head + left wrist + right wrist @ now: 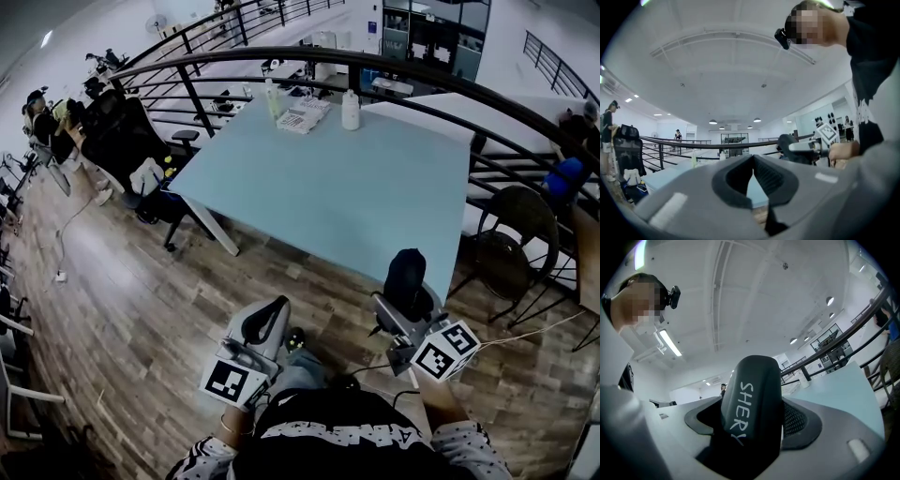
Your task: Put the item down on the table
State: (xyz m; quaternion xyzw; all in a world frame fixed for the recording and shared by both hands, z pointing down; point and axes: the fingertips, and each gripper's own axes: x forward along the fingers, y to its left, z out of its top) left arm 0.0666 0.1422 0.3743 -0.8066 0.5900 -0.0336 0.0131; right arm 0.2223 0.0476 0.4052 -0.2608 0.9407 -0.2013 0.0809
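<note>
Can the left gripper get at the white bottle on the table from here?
Probably not: the left gripper sits short of the pale blue table, and the white plastic bottle stands at its far end. Nothing lies between.

Head view is looking steeply down across the table (356, 187) and railing (300, 51) — both gripper views are sitting close behind their jaws, tilting up at the ceiling (740, 61), catching that table.

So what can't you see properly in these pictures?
- Black item, right gripper view: its lower part is hidden between the jaws of the right gripper, so I can't tell what it is.
- White bottle and flat white thing at the far end of the table, head view: too small to read.
</note>
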